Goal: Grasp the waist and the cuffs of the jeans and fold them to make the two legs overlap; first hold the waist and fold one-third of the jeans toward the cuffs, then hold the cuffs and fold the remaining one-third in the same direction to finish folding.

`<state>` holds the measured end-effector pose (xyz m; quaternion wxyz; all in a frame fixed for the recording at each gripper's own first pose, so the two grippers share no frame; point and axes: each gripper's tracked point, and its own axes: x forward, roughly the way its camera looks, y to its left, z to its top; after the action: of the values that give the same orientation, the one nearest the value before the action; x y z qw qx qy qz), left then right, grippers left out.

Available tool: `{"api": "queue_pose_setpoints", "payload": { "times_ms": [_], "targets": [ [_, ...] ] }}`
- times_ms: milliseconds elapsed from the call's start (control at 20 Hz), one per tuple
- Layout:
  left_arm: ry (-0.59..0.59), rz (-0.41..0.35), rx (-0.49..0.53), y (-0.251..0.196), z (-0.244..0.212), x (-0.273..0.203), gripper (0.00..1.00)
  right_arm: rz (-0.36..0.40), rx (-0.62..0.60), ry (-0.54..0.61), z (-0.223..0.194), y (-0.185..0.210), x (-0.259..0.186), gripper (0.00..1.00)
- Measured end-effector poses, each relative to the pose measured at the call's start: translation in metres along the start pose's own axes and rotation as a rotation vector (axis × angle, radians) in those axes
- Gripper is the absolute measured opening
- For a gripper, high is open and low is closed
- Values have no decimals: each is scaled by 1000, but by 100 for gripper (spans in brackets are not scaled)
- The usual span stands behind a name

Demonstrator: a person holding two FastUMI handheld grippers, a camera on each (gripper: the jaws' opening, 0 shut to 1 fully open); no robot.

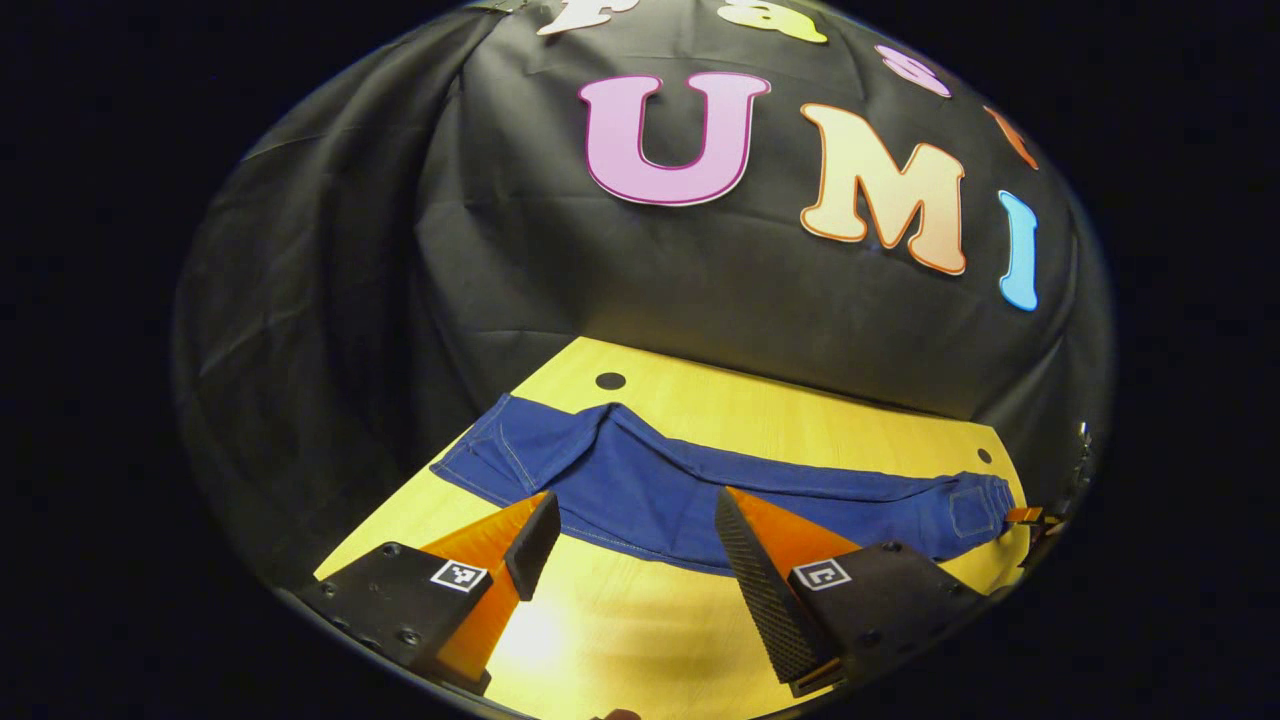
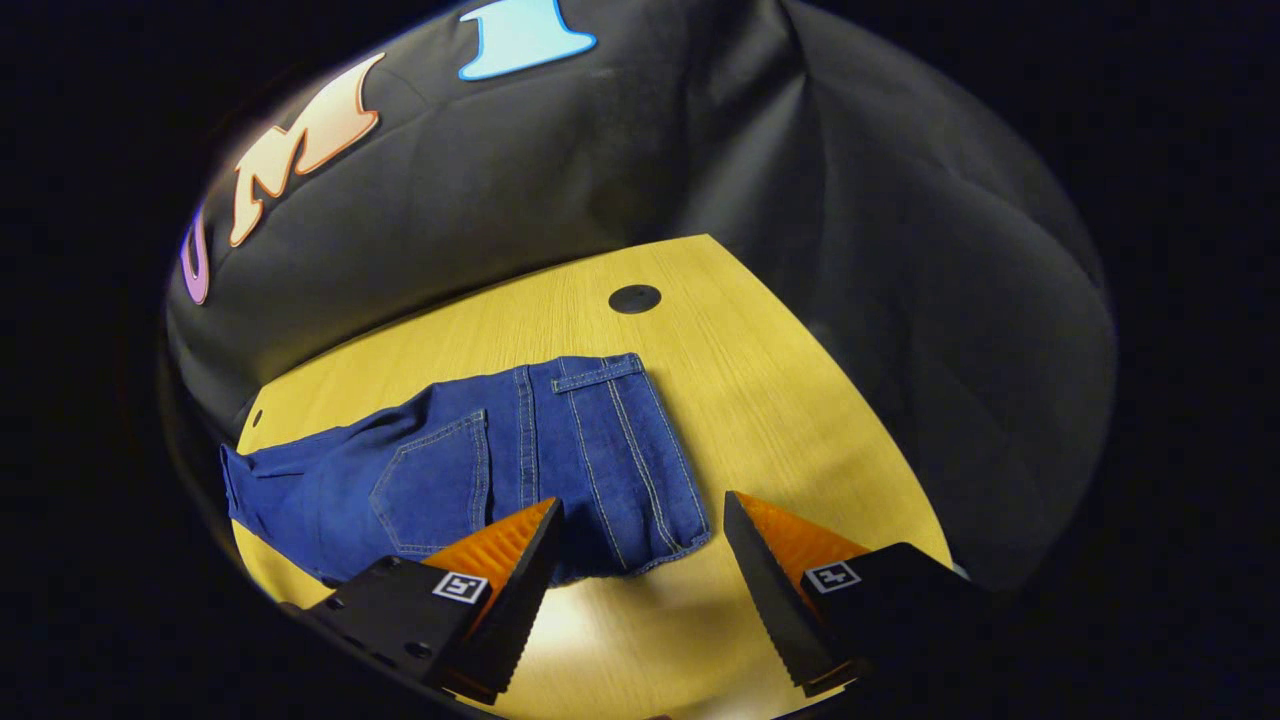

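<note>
Jeans [image 1: 700,490] lie flat along the wooden table [image 1: 800,410], waist [image 2: 600,450] nearest our right gripper [image 2: 640,540], cuffs [image 1: 500,450] nearest our left gripper [image 1: 630,540]. Both grippers hover wide apart, holding nothing. We risk pinching one denim layer only, leaving the legs misaligned.

Yellow wooden table [image 1: 760,405], black cloth wall [image 1: 560,260]

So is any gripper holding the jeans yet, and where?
No. The left gripper is open above the legs of the jeans, and the right gripper is open by the waist; nothing is held.
</note>
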<state>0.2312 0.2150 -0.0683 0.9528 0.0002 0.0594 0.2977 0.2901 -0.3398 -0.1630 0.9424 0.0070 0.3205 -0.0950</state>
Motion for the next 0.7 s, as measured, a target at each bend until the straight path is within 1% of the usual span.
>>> {"api": "queue_pose_setpoints", "payload": {
  "times_ms": [50,150,200,250,300,350,400,450,500,600,700],
  "targets": [
    [6,0,4,-4,-2,1,95,1,5,12,-2,0,1,98],
    [12,-7,17,-11,-3,3,95,1,4,19,-6,0,4,99],
    [12,-11,26,-14,-1,6,95,7,-4,15,-6,3,6,94],
    [13,-12,37,-16,1,6,95,14,-10,15,-7,5,7,98],
    [9,-9,46,-16,4,7,95,15,-11,21,-8,6,7,97],
    [6,-8,53,-17,6,9,95,18,-5,29,-11,7,9,87],
    [2,-9,58,-19,8,8,95,22,1,27,-11,7,6,92],
    [-2,-9,64,-20,10,8,95,31,4,10,-10,7,8,87],
    [-3,-10,68,-21,10,8,95,55,28,24,-14,12,9,87],
    [-2,-19,62,-26,9,9,95,60,74,13,-13,16,11,67],
    [-2,-32,37,-32,6,9,95,48,61,0,-15,17,10,53]
  ]
}}
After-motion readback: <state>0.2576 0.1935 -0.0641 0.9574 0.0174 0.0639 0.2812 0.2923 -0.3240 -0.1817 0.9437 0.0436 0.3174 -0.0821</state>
